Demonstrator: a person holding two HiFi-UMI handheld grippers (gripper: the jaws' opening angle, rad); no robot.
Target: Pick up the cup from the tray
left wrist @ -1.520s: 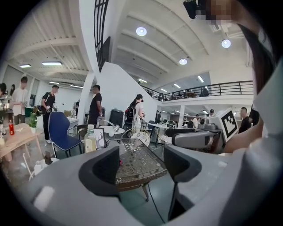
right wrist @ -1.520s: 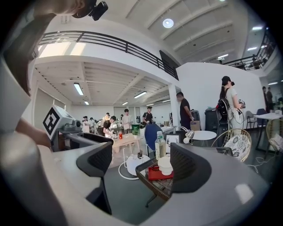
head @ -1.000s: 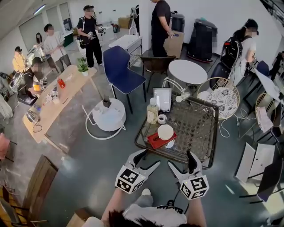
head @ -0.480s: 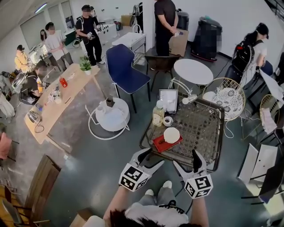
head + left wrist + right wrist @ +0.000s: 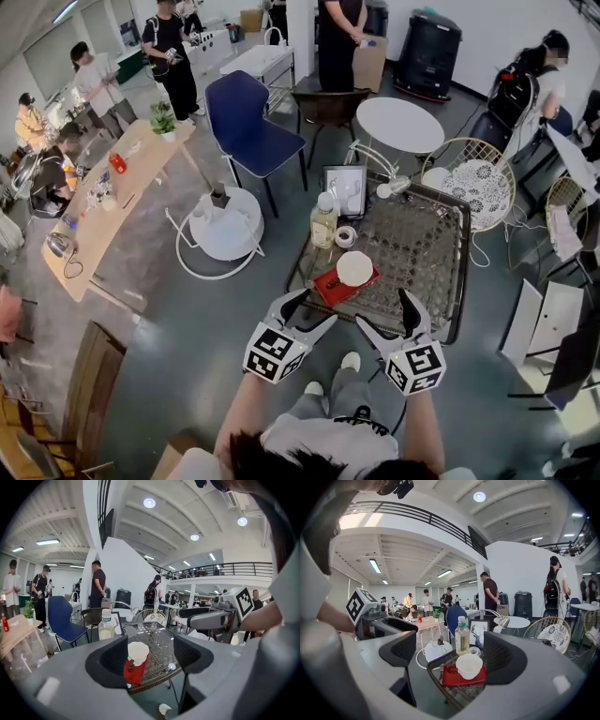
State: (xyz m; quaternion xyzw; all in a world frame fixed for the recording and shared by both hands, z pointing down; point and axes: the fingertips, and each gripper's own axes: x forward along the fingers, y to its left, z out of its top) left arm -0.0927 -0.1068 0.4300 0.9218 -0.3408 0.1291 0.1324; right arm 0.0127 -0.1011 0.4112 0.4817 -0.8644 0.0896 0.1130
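Observation:
A white cup (image 5: pixel 354 267) stands on a small red tray (image 5: pixel 331 289) near the front left corner of a dark wire-mesh table (image 5: pixel 422 262). The same cup (image 5: pixel 137 652) on its tray (image 5: pixel 134 671) shows between the jaws in the left gripper view, and again as cup (image 5: pixel 469 665) and tray (image 5: pixel 449 675) in the right gripper view. My left gripper (image 5: pixel 307 313) and right gripper (image 5: pixel 384 319) are both open and empty, held side by side just short of the table's near edge, well apart from the cup.
On the table behind the cup stand a bottle (image 5: pixel 323 221), a tape roll (image 5: pixel 345 235), a framed picture (image 5: pixel 345 190) and a desk lamp (image 5: pixel 389 189). A blue chair (image 5: pixel 248 122), round white tables (image 5: pixel 225 230) and several people are farther off.
The view has shifted slightly; both grippers stay open and in front of the table, at about the same distance from the cup.

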